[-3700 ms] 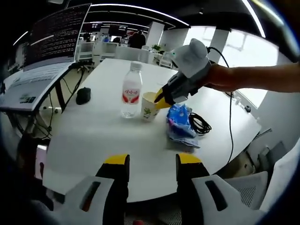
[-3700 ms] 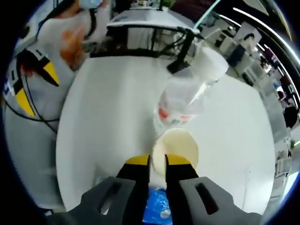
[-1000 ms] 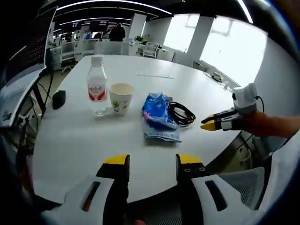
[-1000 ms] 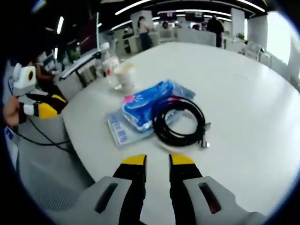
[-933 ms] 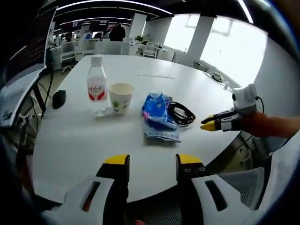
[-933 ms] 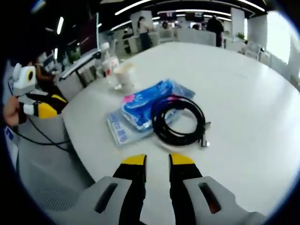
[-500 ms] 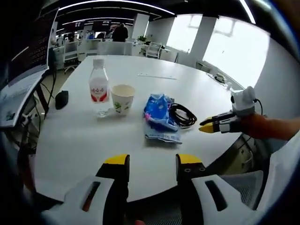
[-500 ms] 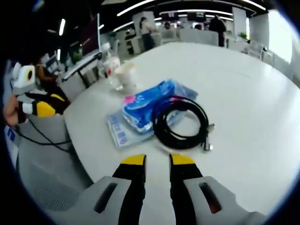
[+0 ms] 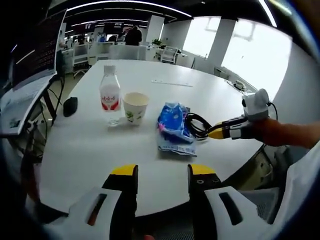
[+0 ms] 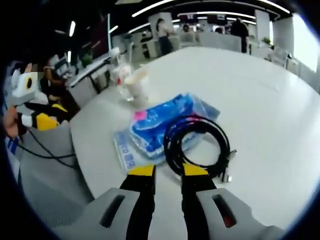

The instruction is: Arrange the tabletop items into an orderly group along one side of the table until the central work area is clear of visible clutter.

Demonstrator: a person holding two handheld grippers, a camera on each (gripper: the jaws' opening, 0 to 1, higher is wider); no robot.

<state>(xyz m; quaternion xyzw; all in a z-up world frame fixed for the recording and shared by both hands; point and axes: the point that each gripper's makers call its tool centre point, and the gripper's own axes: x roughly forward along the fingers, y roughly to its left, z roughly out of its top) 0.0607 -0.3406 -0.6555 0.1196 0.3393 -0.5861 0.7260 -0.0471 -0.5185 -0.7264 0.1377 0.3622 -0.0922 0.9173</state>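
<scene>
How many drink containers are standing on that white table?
2: a clear plastic water bottle with a red label, and a pale paper cup just beside it, toward the blue packet. Both stand upright; nothing else could hide another.

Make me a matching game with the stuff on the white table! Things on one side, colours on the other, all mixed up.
Things:
1. water bottle
2. paper cup
3. tissue pack
4. coiled cable

Colours:
A. black
B. blue
C. clear with a red label
D. cream with a green print

Pairs: 1-C, 2-D, 3-B, 4-A
</scene>
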